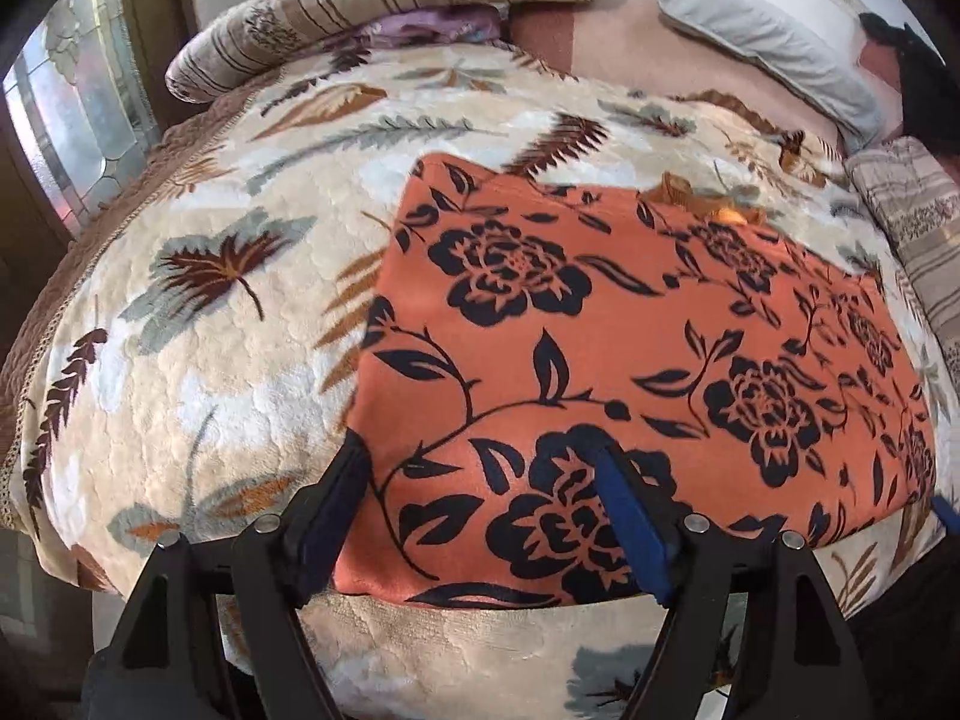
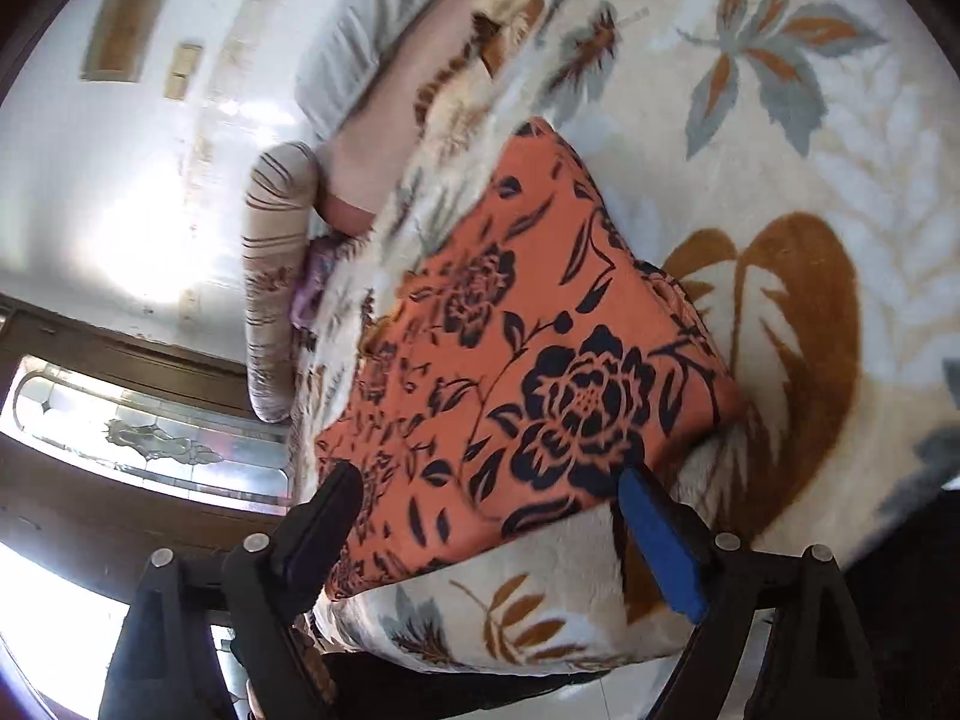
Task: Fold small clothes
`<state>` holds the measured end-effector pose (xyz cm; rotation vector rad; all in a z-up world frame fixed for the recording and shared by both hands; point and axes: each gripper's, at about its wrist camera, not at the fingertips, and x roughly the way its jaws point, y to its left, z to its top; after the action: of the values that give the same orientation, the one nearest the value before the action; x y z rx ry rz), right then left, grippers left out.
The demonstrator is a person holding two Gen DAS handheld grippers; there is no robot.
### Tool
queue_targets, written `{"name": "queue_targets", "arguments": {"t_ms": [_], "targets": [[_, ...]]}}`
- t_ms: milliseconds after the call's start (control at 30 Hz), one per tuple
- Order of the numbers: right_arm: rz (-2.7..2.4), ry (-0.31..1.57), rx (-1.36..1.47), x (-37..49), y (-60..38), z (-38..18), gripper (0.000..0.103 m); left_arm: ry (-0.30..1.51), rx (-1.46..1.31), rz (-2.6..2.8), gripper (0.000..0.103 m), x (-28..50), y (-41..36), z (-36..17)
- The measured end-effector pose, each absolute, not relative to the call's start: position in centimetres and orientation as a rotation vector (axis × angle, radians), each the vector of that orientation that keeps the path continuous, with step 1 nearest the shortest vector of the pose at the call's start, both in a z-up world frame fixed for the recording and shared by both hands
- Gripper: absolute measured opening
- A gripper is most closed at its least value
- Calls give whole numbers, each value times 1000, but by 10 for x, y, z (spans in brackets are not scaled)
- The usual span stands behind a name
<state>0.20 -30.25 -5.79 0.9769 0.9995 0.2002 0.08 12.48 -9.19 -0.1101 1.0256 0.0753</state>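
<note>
An orange garment with black flower print (image 1: 630,348) lies flat and folded into a rough rectangle on the leaf-patterned bedspread (image 1: 210,312). My left gripper (image 1: 480,462) is open, its fingers spread over the garment's near left corner, holding nothing. The same garment shows in the right wrist view (image 2: 510,372), seen tilted. My right gripper (image 2: 489,486) is open over the garment's near edge and holds nothing. A blue pad of the right gripper shows at the far right of the left wrist view (image 1: 945,510).
A striped bolster (image 1: 372,12) and a purple cloth (image 1: 432,27) lie at the back of the bed. A grey pillow (image 1: 762,36) and a striped folded blanket (image 1: 912,228) lie at the right. The bed's near edge (image 1: 420,648) is just below the grippers. A glass door (image 2: 150,426) stands nearby.
</note>
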Motion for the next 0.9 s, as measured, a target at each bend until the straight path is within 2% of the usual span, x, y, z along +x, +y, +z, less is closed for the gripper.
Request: {"name": "queue_targets", "arguments": {"t_ms": [133,367,533,633,900], "targets": [[153,1034,1123,-15,-308,-78,90,1005,-156,57,79,2,114,-83],[57,991,1267,5,-325,-105,90,989,-150,25,79,5,73,-78],[25,939,1245,12,-325,-96,88,979,-102,-25,79,11,39,-83],[21,924,1208,13,-325,-89,78,1022,-44,-21,79,20,23,-98],[12,939,1116,16,-321,-79,79,1015,-65,-15,79,22,23,-96]]}}
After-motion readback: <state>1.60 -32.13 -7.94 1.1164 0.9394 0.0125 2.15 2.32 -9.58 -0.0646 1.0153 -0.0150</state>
